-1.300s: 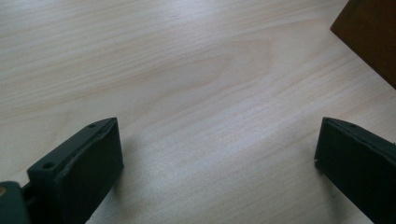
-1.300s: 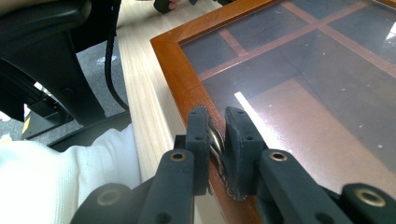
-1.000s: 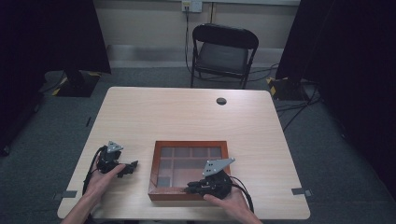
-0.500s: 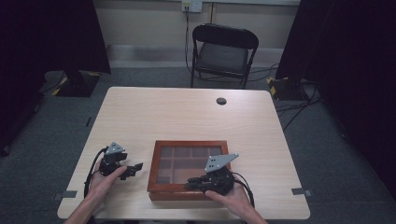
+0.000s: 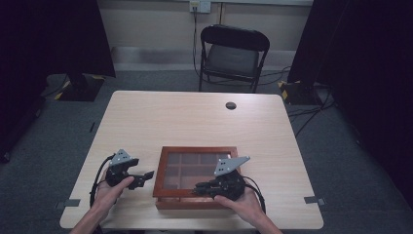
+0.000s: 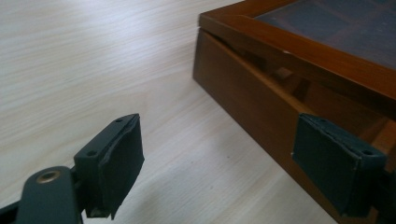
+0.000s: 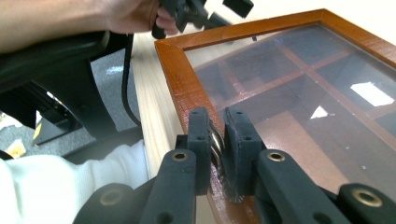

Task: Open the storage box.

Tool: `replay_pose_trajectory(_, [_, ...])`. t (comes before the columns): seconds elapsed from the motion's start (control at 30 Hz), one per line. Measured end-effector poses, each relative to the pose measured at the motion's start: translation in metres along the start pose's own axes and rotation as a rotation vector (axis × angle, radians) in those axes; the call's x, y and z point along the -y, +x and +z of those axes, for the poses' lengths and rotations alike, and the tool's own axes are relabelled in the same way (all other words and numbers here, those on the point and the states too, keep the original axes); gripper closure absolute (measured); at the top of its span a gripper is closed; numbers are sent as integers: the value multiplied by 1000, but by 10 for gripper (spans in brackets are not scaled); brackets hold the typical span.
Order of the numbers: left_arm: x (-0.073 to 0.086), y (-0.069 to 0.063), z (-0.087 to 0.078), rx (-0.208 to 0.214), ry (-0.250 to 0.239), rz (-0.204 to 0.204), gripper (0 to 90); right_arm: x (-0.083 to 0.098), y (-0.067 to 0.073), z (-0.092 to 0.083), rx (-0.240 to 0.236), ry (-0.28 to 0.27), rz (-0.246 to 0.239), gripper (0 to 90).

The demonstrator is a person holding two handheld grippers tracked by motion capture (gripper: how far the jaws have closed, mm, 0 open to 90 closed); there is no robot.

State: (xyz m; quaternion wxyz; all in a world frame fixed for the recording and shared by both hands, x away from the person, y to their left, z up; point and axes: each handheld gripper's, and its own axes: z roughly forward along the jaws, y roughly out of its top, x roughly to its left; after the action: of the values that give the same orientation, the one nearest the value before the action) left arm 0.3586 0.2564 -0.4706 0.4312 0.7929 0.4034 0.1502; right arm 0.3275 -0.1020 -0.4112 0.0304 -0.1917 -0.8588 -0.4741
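Note:
A brown wooden box point(image 5: 195, 150) with a glass lid over several compartments lies on the near half of the table. My right gripper point(image 5: 197, 189) is at the box's front edge. In the right gripper view it point(image 7: 218, 128) is shut on a small metal clasp point(image 7: 215, 142) on the lid frame point(image 7: 180, 84). My left gripper point(image 5: 146, 176) hovers just left of the box, open; its jaws have just closed a little with nothing between them. In the left gripper view it point(image 6: 219, 163) faces the box's side point(image 6: 261, 93), where a thin gap shows under the lid point(image 6: 303, 51).
The pale wooden table point(image 5: 195, 117) has a dark round hole point(image 5: 231, 105) near its far edge. A black folding chair point(image 5: 233, 56) stands behind the table. Cables trail from both grippers toward the near edge.
My left gripper has risen slightly and edged toward the box's left side, its jaws a little narrower. The right gripper has kept its grip at the box's front edge.

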Motion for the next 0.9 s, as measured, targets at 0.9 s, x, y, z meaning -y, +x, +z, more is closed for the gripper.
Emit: replay_pose_trajectory(0.9, [-9,-21,4,106,-74,80,161,-13,-1,-11,12,-46,12,811])
